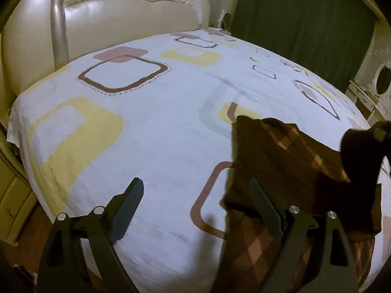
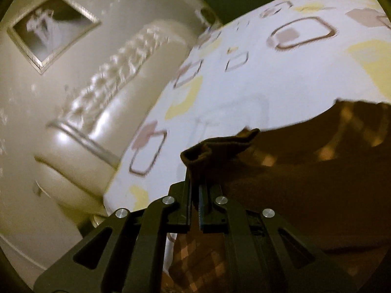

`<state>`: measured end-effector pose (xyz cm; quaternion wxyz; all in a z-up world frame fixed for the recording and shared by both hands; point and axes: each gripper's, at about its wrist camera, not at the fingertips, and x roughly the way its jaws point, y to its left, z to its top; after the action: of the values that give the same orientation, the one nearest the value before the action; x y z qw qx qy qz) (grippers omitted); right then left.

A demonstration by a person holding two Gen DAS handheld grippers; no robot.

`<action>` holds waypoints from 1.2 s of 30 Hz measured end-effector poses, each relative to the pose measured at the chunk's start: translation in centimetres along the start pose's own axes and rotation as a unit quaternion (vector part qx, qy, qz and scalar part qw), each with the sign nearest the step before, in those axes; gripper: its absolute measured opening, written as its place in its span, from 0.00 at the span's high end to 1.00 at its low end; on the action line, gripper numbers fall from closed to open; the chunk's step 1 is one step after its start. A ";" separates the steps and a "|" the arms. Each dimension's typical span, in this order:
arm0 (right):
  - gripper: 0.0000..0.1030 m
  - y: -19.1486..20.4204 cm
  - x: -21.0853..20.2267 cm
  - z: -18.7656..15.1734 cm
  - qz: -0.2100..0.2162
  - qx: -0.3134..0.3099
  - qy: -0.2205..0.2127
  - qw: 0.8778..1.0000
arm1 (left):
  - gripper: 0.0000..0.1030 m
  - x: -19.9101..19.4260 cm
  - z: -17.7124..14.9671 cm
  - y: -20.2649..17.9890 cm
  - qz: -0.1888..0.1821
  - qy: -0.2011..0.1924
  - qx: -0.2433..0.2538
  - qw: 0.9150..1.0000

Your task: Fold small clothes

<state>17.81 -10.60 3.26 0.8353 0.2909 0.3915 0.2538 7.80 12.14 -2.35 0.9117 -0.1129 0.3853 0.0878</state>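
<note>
A brown plaid garment (image 1: pixel 281 156) lies on the right side of the bed, partly doubled over itself. My left gripper (image 1: pixel 195 183) hovers open over the sheet; its right finger (image 1: pixel 266 210) hangs above the garment's left edge and nothing sits between the pads. A dark blurred shape (image 1: pixel 361 146) rises over the garment's far right corner. In the right wrist view, my right gripper (image 2: pixel 195 183) is shut on a bunched ribbed edge (image 2: pixel 220 146) of the same garment (image 2: pixel 305 183), which trails off to the right.
The bed sheet (image 1: pixel 158 122) is white with yellow and brown squares. A cream padded headboard (image 1: pixel 110 12) stands behind it and a green curtain (image 1: pixel 305 24) to the right. A framed picture (image 2: pixel 51 29) hangs on the wall. Low furniture (image 1: pixel 12 195) flanks the bed's left edge.
</note>
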 end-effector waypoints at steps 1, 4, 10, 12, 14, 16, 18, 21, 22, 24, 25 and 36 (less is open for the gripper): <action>0.96 0.5 1.3 -0.6 -0.001 -0.005 0.013 1.000 | 0.15 0.1 0.0 0.2 0.000 0.001 -0.003 1.000; 0.96 1.4 3.7 -1.6 -0.007 -0.020 0.035 0.999 | 0.15 0.5 0.0 0.6 -0.002 0.003 -0.009 1.000; 0.96 2.6 7.8 -3.8 -0.027 -0.055 0.074 0.995 | 0.15 1.1 -0.1 1.4 -0.005 0.011 -0.024 1.000; 0.96 2.7 9.3 -4.5 -0.030 -0.056 0.088 0.994 | 0.15 1.3 -0.2 1.6 -0.005 0.012 -0.026 1.000; 0.96 2.7 10.3 -5.1 -0.036 -0.061 0.100 0.992 | 0.15 1.4 -0.3 1.7 -0.005 0.014 -0.028 0.999; 0.96 2.6 11.0 -5.7 -0.041 -0.065 0.111 0.991 | 0.15 1.5 -0.3 1.9 -0.007 0.016 -0.032 0.999; 0.96 2.3 11.4 -6.1 -0.042 -0.063 0.120 0.990 | 0.15 1.5 -0.3 2.0 -0.008 0.016 -0.035 0.999; 0.92 2.0 11.8 -6.6 -0.039 -0.057 0.131 0.989 | 0.15 1.5 -0.3 2.1 -0.010 0.017 -0.039 0.999; 0.91 1.9 11.9 -6.7 -0.036 -0.054 0.133 0.989 | 0.15 1.5 -0.3 2.1 -0.011 0.016 -0.039 0.999; 0.87 1.8 12.1 -7.1 -0.027 -0.046 0.137 0.989 | 0.15 1.4 -0.2 2.0 -0.010 0.014 -0.038 0.999; 0.85 1.8 12.2 -7.2 -0.024 -0.043 0.139 0.989 | 0.15 1.3 -0.1 2.0 -0.010 0.012 -0.037 0.999; 0.63 1.0 11.2 -8.1 0.091 0.013 0.171 0.981 | 0.15 0.5 0.4 2.0 -0.011 0.001 -0.043 0.999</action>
<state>17.41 -0.30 -6.00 0.7254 0.2885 0.5038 0.3697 7.94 14.18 -2.70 0.9065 -0.1562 0.3807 0.0939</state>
